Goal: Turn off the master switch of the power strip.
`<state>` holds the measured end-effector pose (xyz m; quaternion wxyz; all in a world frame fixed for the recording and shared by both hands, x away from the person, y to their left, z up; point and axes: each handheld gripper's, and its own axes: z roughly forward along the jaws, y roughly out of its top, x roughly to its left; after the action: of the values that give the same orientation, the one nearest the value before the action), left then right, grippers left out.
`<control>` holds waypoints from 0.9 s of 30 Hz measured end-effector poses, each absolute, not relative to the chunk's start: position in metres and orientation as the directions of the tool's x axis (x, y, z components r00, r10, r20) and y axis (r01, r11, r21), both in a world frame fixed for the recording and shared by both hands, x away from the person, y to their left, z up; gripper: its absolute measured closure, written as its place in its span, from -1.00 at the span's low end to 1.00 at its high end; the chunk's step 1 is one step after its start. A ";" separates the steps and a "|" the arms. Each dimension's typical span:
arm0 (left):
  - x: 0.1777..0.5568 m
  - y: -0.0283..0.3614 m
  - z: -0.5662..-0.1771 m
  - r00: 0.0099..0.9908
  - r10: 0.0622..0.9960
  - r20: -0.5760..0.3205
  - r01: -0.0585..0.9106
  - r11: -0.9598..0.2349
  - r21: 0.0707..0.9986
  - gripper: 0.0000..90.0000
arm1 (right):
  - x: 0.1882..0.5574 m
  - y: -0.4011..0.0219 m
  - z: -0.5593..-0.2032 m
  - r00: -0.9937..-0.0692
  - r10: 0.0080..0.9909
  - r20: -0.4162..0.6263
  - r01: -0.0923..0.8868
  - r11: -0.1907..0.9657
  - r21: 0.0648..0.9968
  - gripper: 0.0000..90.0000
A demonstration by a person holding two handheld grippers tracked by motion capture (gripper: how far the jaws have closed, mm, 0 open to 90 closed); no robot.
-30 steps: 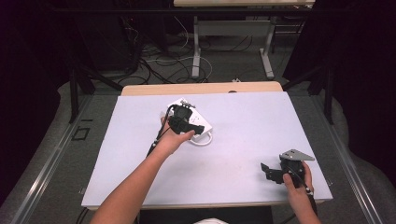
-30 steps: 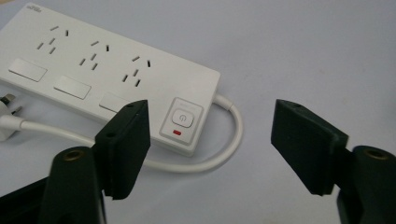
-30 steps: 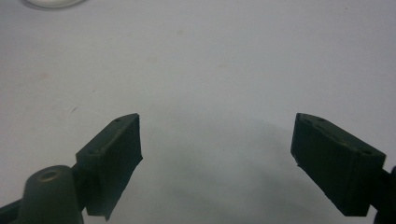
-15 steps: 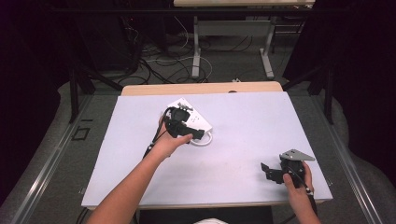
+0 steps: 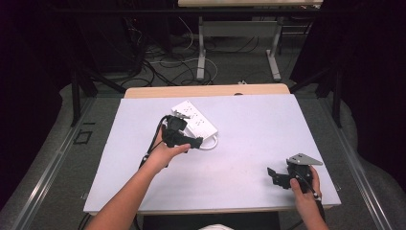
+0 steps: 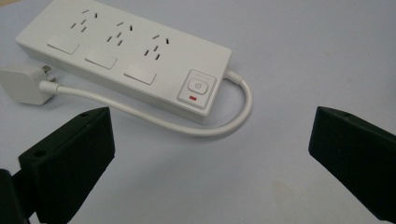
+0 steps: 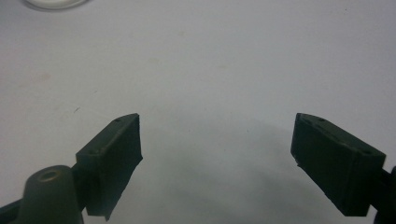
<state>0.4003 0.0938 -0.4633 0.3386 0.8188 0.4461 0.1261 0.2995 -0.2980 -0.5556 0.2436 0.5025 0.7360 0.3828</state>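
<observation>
A white power strip [image 5: 195, 119] lies on the table's far middle; in the left gripper view the power strip [image 6: 126, 51] shows three socket groups, a switch with a red mark [image 6: 197, 87], a looping white cord [image 6: 205, 128] and a white plug [image 6: 21, 84]. My left gripper [image 5: 184, 139] hovers just in front of the strip, open and holding nothing [image 6: 210, 154]. My right gripper [image 5: 277, 177] sits near the front right of the table, open over bare surface [image 7: 215, 154].
The white table top [image 5: 249, 139] has a wooden strip along its far edge [image 5: 206, 90]. Behind the table, cables and table legs [image 5: 201, 52] lie on the floor. A curve of the white cord [image 7: 56, 3] shows at the top of the right gripper view.
The left gripper has drawn back slightly toward the near side of the power strip. The right gripper has stayed in place.
</observation>
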 end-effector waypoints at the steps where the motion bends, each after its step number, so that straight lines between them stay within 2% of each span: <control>1: 0.399 0.096 -0.464 0.568 0.817 -0.099 0.646 -0.368 0.669 -0.99 | 0.300 -0.298 -0.556 -0.376 0.926 0.026 0.553 0.202 0.808 -0.66; 27: 0.367 0.162 -0.464 0.491 0.856 -0.160 0.666 -0.251 0.703 -0.99 | 0.299 -0.296 -0.556 -0.375 0.927 0.030 0.555 0.198 0.808 -0.66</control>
<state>0.3675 0.1622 -0.4637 0.3697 0.7803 0.4878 0.1288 0.2993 -0.2963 -0.5560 0.2425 0.5038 0.7351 0.3835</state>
